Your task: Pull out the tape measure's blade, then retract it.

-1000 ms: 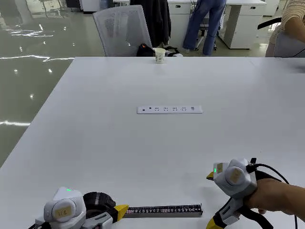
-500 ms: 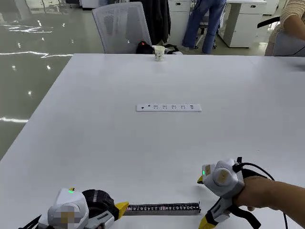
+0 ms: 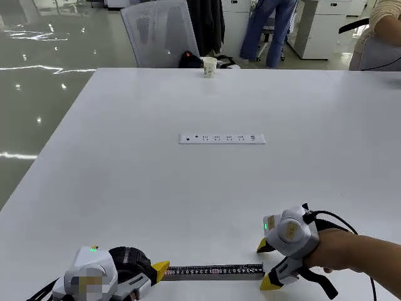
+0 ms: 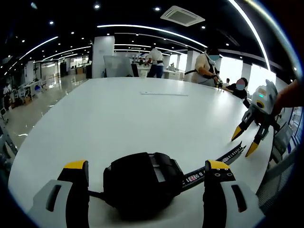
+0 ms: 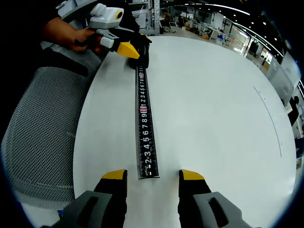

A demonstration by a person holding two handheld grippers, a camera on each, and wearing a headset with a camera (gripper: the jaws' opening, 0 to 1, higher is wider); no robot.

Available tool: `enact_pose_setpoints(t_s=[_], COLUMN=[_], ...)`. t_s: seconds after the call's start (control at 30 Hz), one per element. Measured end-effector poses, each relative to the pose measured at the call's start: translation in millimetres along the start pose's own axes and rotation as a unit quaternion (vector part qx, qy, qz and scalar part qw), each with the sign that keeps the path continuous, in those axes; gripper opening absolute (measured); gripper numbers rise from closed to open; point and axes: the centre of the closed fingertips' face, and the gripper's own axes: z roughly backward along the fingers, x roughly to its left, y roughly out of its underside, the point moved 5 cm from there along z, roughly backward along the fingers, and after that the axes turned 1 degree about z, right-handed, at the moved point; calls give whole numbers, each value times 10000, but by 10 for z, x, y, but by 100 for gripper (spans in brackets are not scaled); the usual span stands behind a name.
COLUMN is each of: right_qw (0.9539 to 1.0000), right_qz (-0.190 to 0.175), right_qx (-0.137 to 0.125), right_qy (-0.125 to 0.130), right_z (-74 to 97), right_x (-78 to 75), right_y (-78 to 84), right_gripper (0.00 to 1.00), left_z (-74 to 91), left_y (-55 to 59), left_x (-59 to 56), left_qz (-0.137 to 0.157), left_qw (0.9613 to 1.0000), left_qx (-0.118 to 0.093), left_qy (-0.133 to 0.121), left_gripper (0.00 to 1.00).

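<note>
The black tape measure rests at the table's near left edge, and my left gripper is shut on its case, which sits between the yellow-tipped fingers. Its blade lies flat on the white table, pulled out to the right. My right gripper is open, with one fingertip on either side of the blade's end. In the right gripper view the blade runs away from the gripper toward the case, its end tab between the fingertips and untouched.
A white power strip lies mid-table and a paper cup stands at the far edge. A grey chair and people are beyond the table. A mesh chair seat sits just off the near edge.
My right gripper has moved left and now straddles the blade's end, where before it was off to the right of it. The left gripper and the tape case have stayed put.
</note>
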Motion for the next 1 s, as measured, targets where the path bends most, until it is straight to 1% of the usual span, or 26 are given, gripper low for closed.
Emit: enact_pose_setpoints(t_s=[0.1,0.17,0.3,0.47,0.67,0.77,0.93,1.0], right_qw=[10000,9998,9998,9994,9989,9985,9977,9978], right_qz=[54,157,159,276,386,450,578,558], right_qx=[47,95,137,173,225,247,328,328], right_qy=[-18,-2,-32,-92,-131,-166,-116,-124], right_z=[-4,2,6,-3,-13,-18,-18,-21], right_x=[10,0,-2,26,39,58,47,46], right_y=[1,2,2,-17,-33,-47,-50,-49], right_gripper=[39,36,30,22,20,16,13,13], left_z=[6,2,-2,-6,-5,-3,-6,-9], left_y=[-10,-9,-14,-9,-15,-18,-22,-19], left_x=[2,5,0,-7,-4,-1,5,7], left_qz=[24,7,-10,-5,-42,-50,-79,-71], left_qw=[10000,10000,10000,10000,10000,10000,9999,10000], left_qx=[-25,-26,-42,-32,-36,-51,-60,-56], left_qy=[-35,-41,-21,-4,-14,-14,-21,-23], left_gripper=[99,99,99,99,99,99,98,98])
